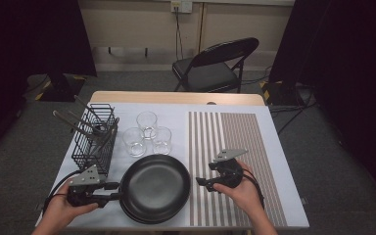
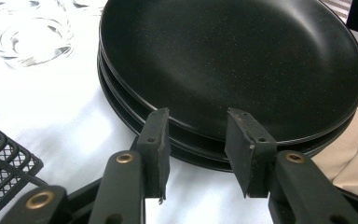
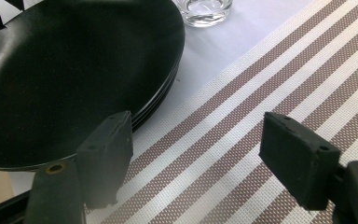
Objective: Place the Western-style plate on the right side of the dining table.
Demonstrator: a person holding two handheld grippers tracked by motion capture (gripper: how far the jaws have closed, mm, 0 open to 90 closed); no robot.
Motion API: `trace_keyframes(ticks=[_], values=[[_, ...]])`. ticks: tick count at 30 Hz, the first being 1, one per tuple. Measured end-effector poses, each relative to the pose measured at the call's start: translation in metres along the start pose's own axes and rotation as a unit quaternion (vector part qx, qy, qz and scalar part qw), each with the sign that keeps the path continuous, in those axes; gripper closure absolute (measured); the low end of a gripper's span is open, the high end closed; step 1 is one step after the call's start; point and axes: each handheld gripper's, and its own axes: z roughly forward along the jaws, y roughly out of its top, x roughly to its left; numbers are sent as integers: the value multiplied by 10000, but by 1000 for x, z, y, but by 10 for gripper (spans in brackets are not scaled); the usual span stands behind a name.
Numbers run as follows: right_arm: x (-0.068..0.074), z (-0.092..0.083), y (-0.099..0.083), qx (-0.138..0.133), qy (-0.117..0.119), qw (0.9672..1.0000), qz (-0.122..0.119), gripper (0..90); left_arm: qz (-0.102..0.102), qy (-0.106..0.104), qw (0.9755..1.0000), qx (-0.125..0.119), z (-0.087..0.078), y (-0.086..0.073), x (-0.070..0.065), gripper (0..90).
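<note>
A stack of black plates (image 1: 155, 188) (image 2: 233, 56) (image 3: 65, 70) sits near the table's front edge, on the white cloth. My left gripper (image 1: 119, 191) (image 2: 198, 116) lies level at the stack's left rim. It is open, and its jaws stand apart just in front of the rim with nothing pressed between them. My right gripper (image 1: 200, 181) (image 3: 200, 119) is open wide over the striped placemat (image 1: 235, 137) (image 3: 261, 70), right of the stack. Its left jaw is close beside the plates' right rim, and only the mat shows between the jaws.
Three clear glasses (image 1: 147, 133) (image 2: 32, 39) (image 3: 204, 9) stand behind the plates. A black wire basket (image 1: 95, 139) (image 2: 0, 158) holding utensils is at the left. A folding chair (image 1: 215, 66) stands beyond the table's far edge.
</note>
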Motion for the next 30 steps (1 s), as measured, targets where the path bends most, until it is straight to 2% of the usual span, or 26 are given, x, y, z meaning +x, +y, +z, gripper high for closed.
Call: trace_keyframes(ticks=[8, 21, 24, 30], values=[[2, 4, 2, 81, -4, 10000, -43, 252, 11, 15, 10000, -4, 0, 0, -1, 598], [2, 3, 7, 33, 2, 10000, -61, 250, -7, -18, 10000, 27, 0, 1, 1, 598], [4, 3, 8, 89, -95, 9998, -160, 251, -22, -23, 10000, 23, 1, 1, 1, 598], [3, 1, 11, -45, 11, 10000, -63, 251, -45, -10, 10000, 13, 2, 2, 1, 598]])
